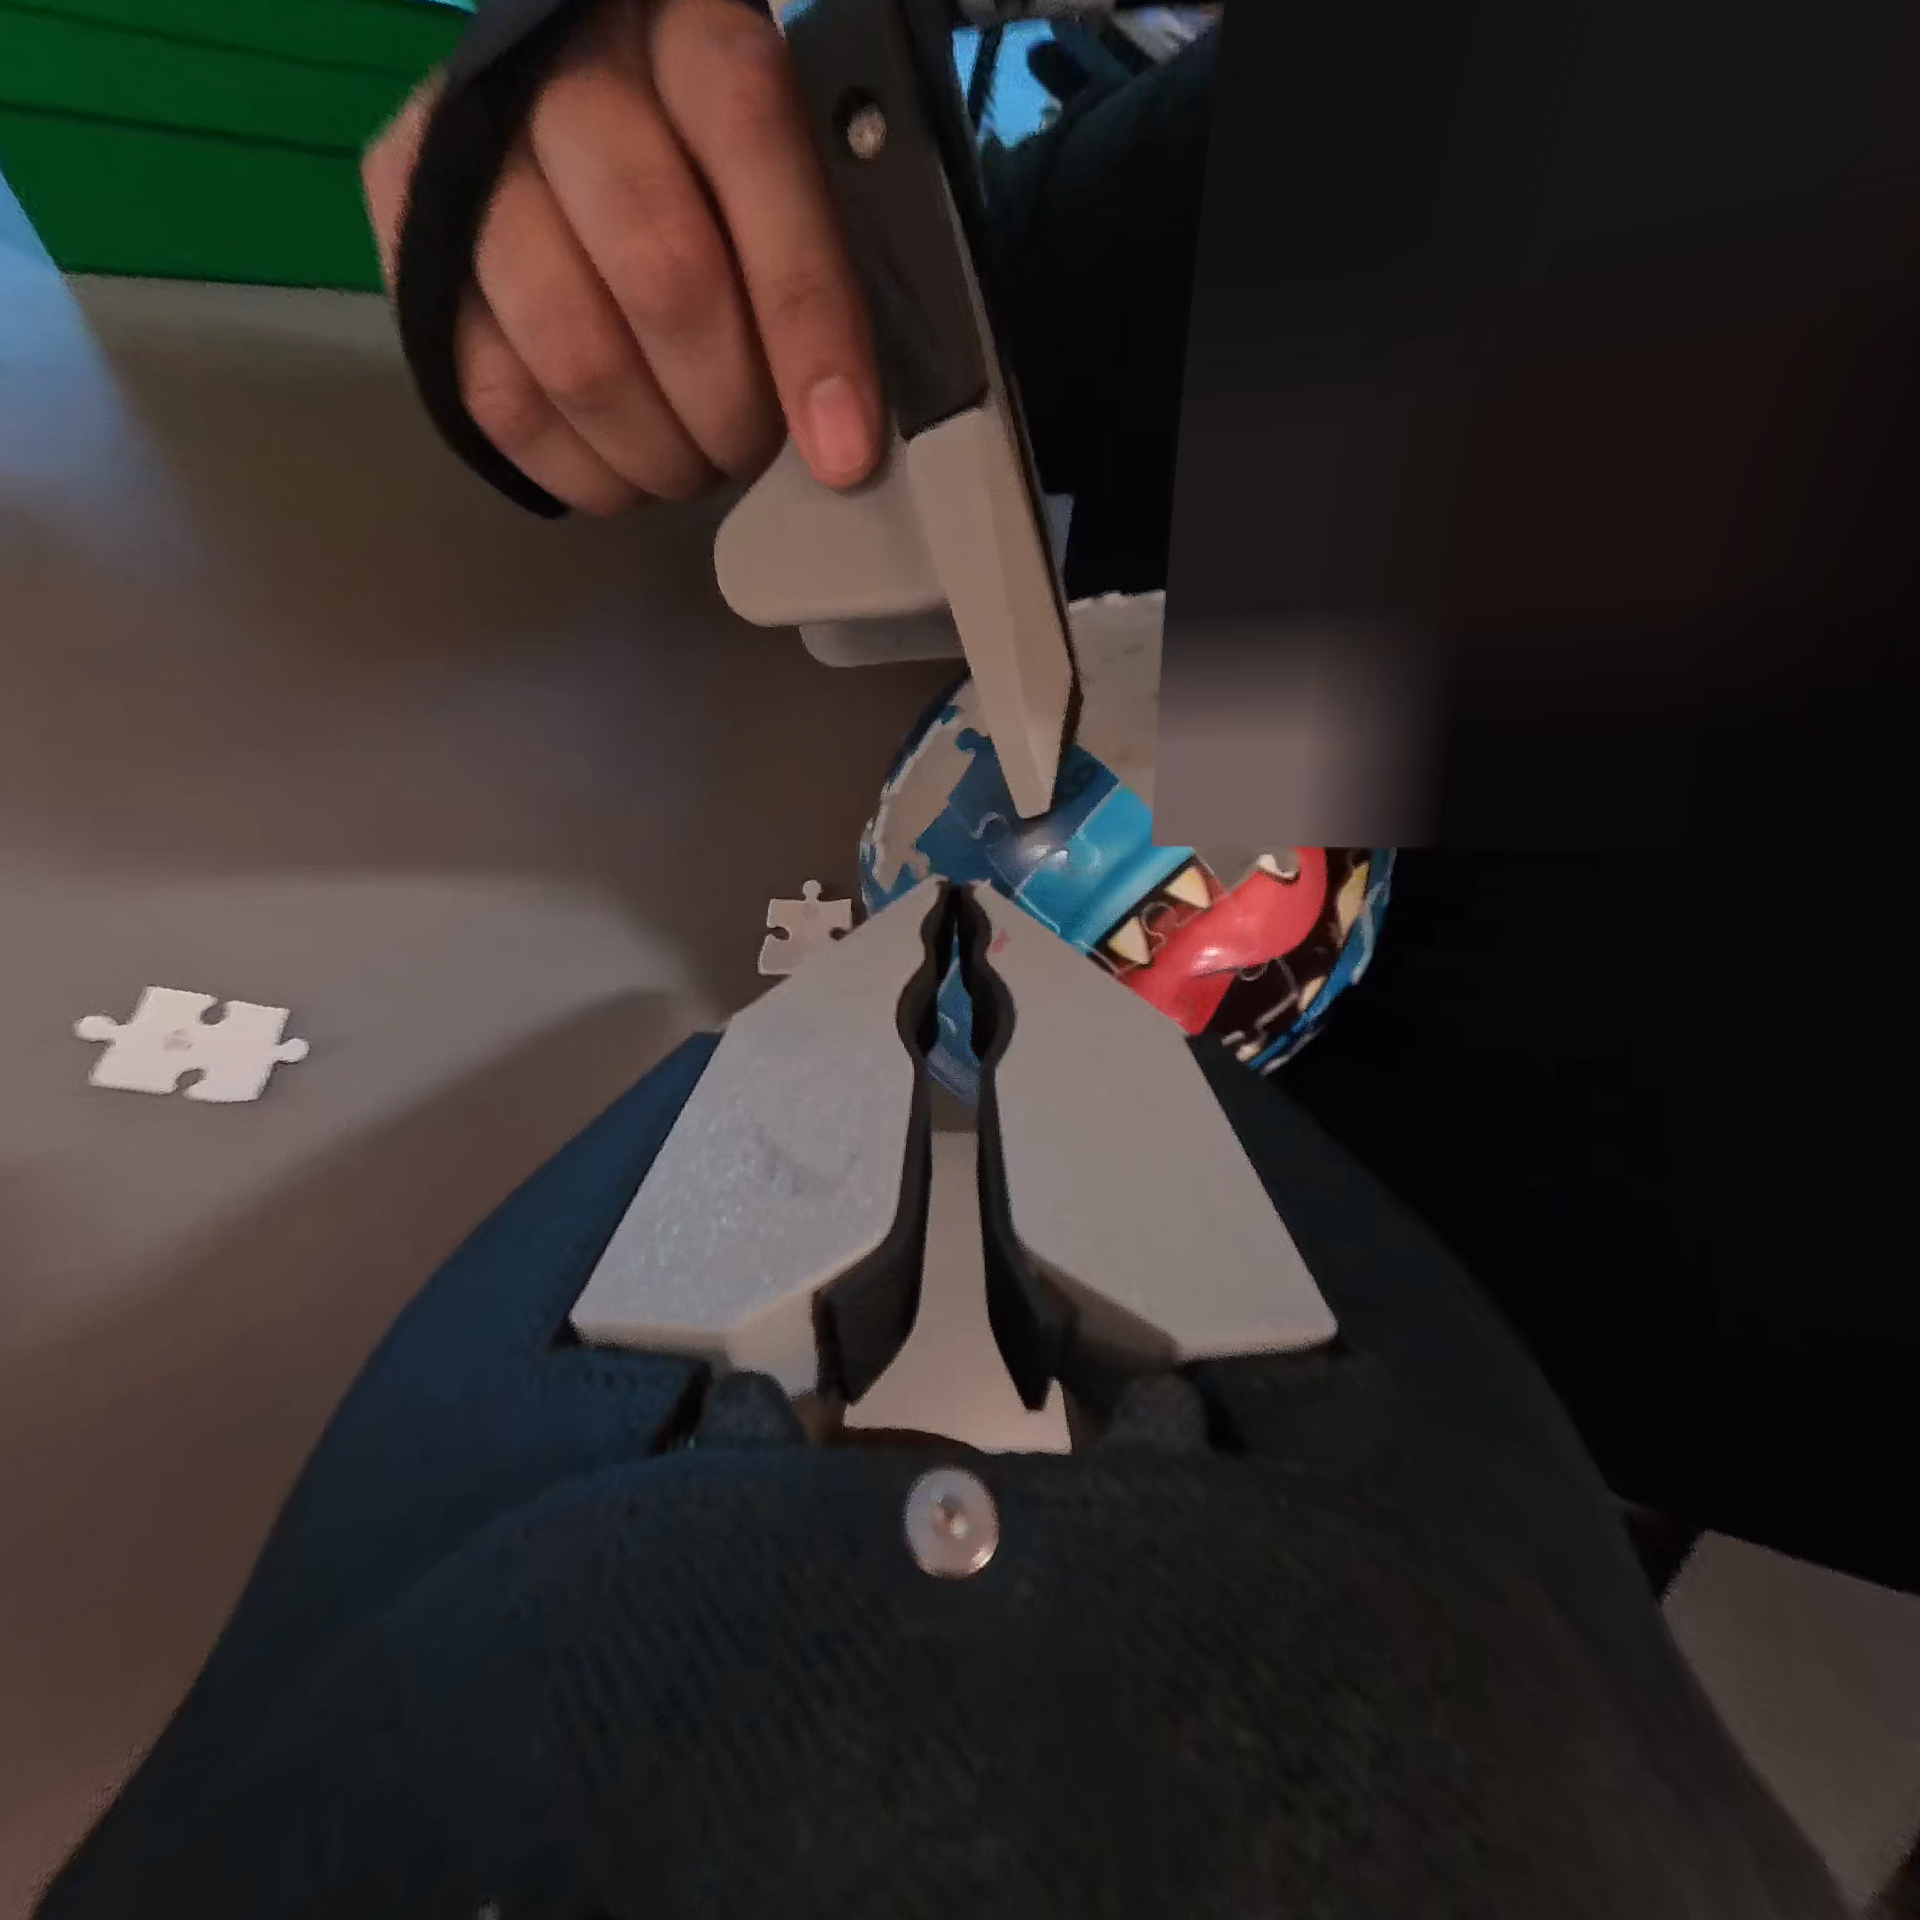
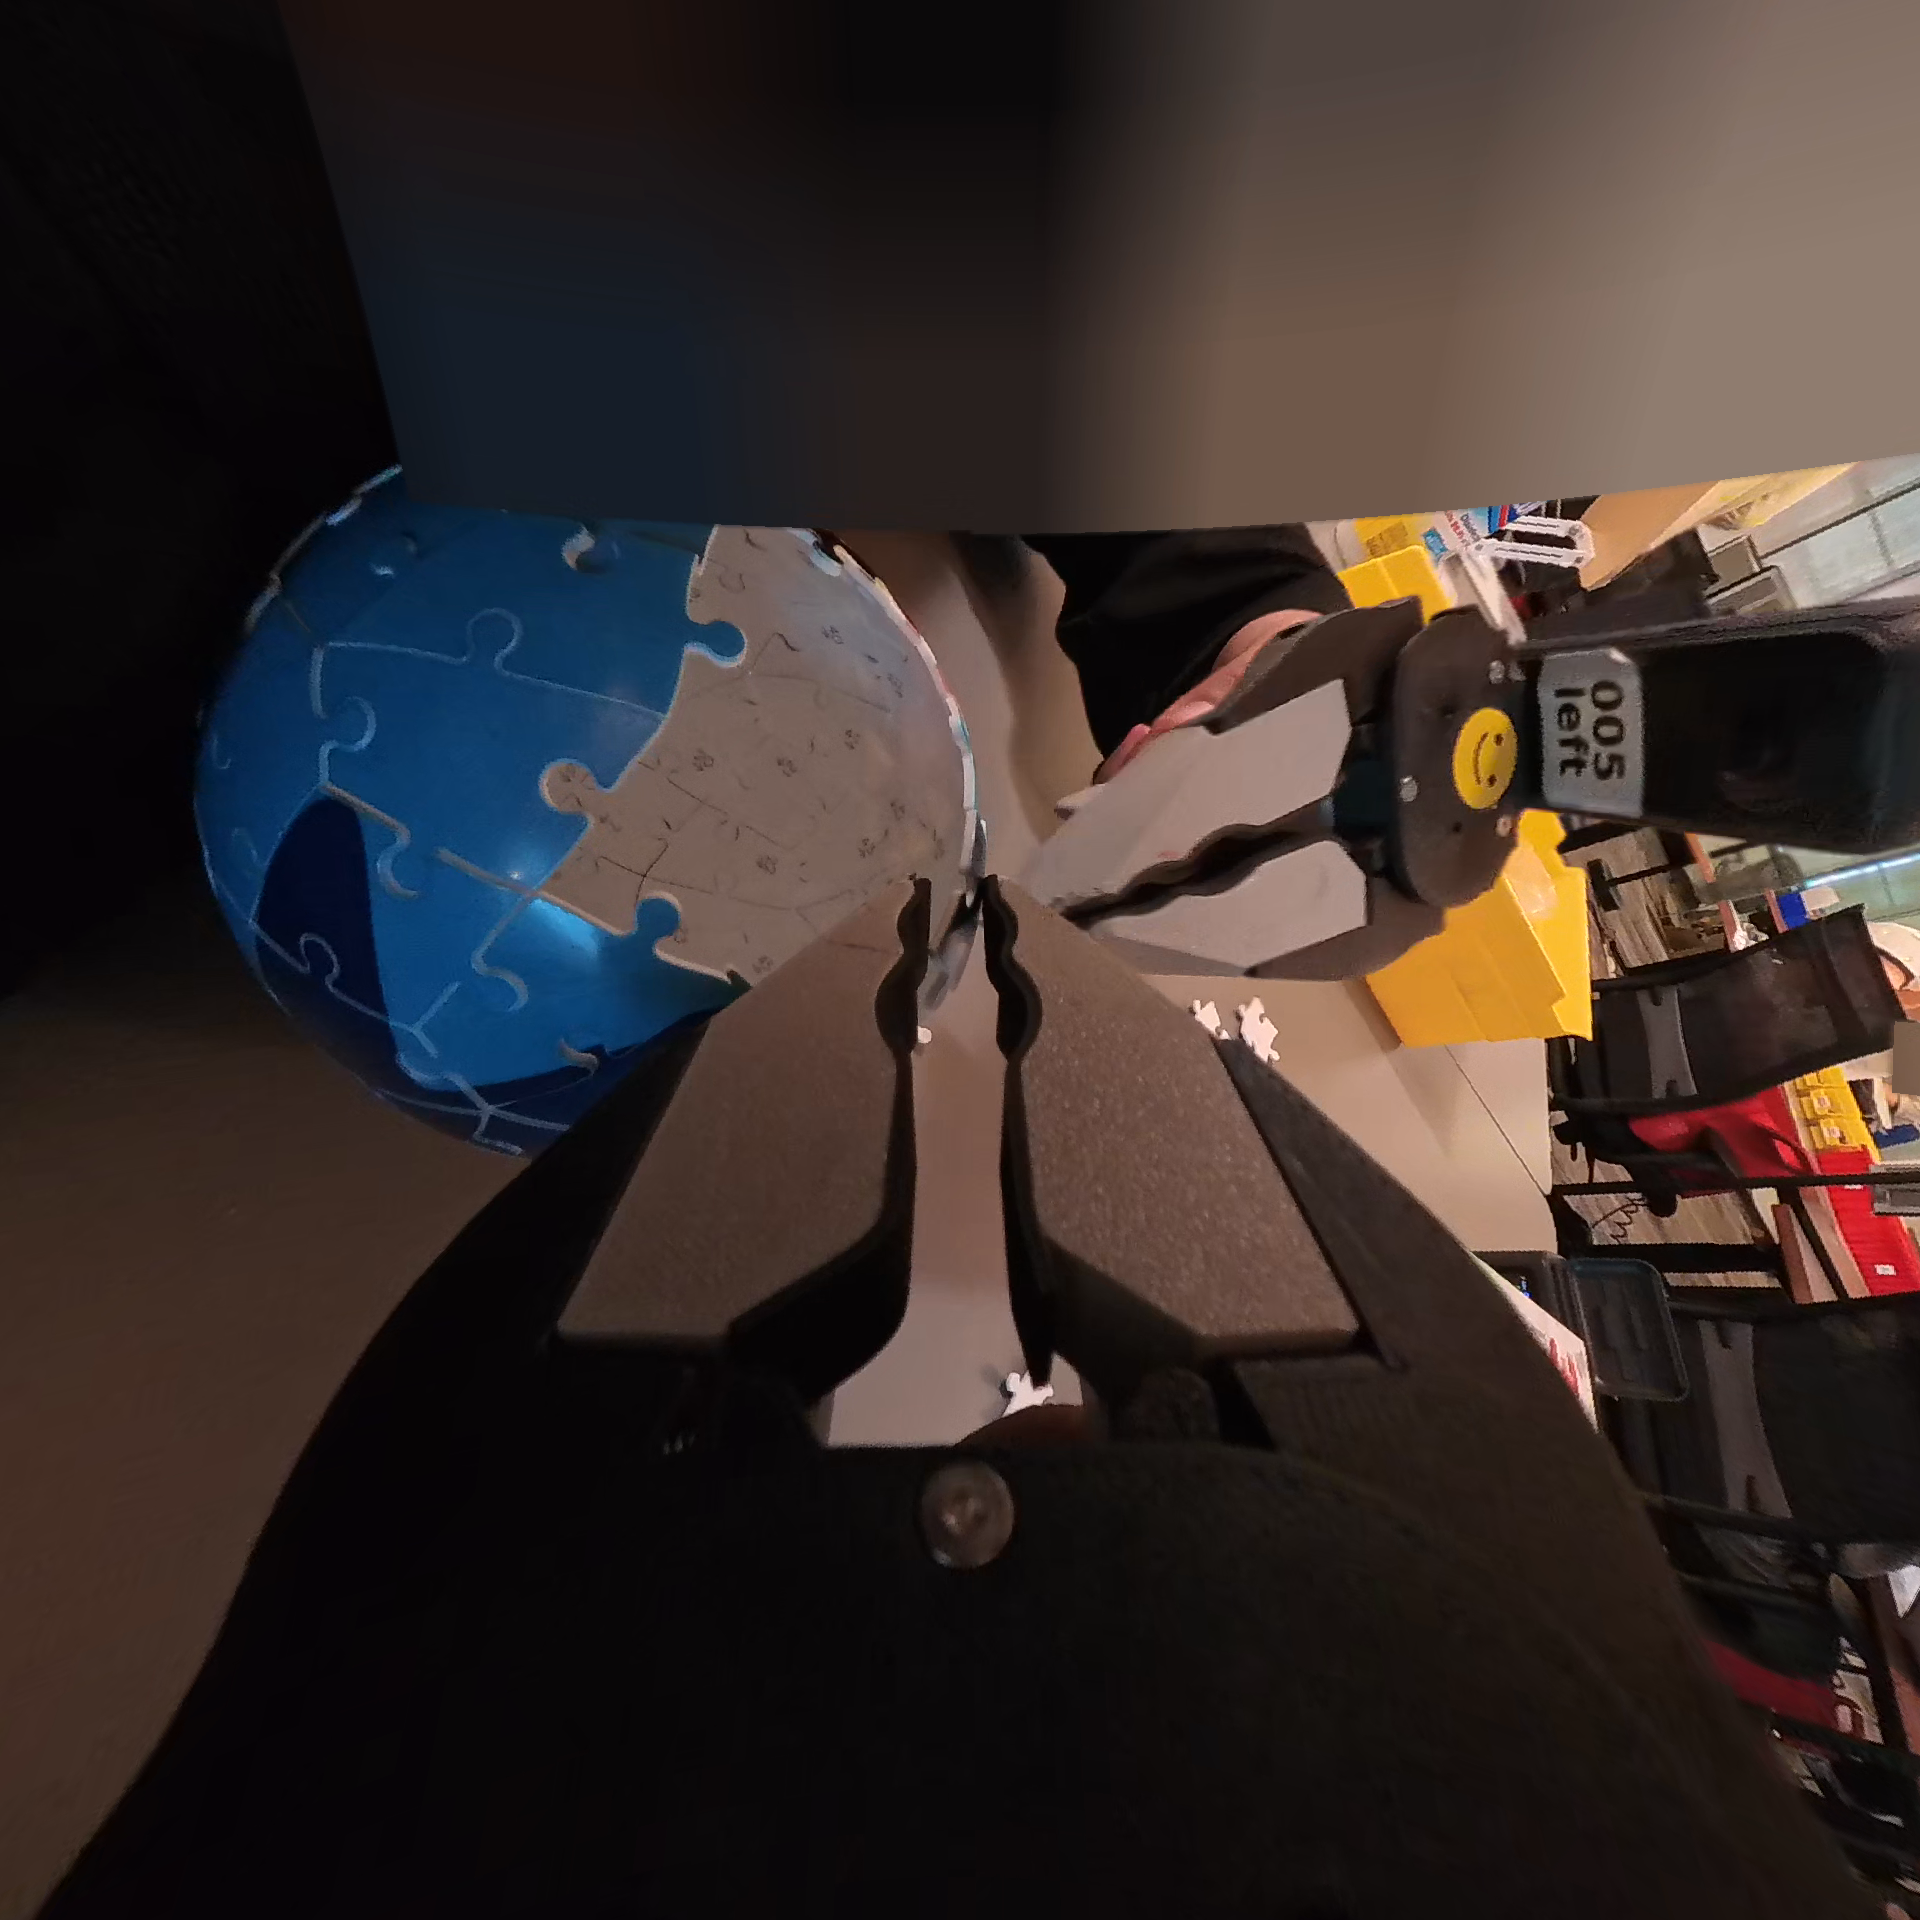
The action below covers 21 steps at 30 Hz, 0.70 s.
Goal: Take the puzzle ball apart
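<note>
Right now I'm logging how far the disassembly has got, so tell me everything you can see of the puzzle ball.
The puzzle ball is a glossy sphere of interlocking curved pieces, plastic by its look, resting on the grey table. Most of its shell is blue; one side shows a red tongue and fangs. Pieces are gone, leaving an opening onto its pale inner side. The right gripper is shut on the opening's rim. The left gripper, nearly closed, is at the ball's near side; whether it touches is unclear.
</note>
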### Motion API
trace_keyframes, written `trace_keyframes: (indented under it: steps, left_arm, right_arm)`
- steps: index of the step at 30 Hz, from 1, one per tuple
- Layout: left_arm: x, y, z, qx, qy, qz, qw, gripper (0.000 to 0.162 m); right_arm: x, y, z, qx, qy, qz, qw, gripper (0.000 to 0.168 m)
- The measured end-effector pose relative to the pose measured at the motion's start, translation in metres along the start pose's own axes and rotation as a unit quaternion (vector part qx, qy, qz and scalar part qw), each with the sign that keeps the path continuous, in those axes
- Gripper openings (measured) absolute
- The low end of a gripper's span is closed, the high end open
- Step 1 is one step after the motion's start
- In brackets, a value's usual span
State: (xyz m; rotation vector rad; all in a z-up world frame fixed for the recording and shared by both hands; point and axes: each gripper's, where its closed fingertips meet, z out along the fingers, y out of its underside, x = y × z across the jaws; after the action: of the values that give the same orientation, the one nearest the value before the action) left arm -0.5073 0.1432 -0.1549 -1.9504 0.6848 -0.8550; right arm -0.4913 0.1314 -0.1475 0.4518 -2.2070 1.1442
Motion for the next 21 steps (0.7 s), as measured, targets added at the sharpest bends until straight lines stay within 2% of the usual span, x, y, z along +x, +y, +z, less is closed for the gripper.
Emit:
trace_keyframes:
  steps: [21]
  left_arm:
    - [0.009, -0.005, 0.003, 0.011, 0.019, 0.004, 1.0, 0.0]
  right_arm:
    - [0.0, -0.001, -0.001, -0.004, 0.0, 0.004, 1.0, 0.01]
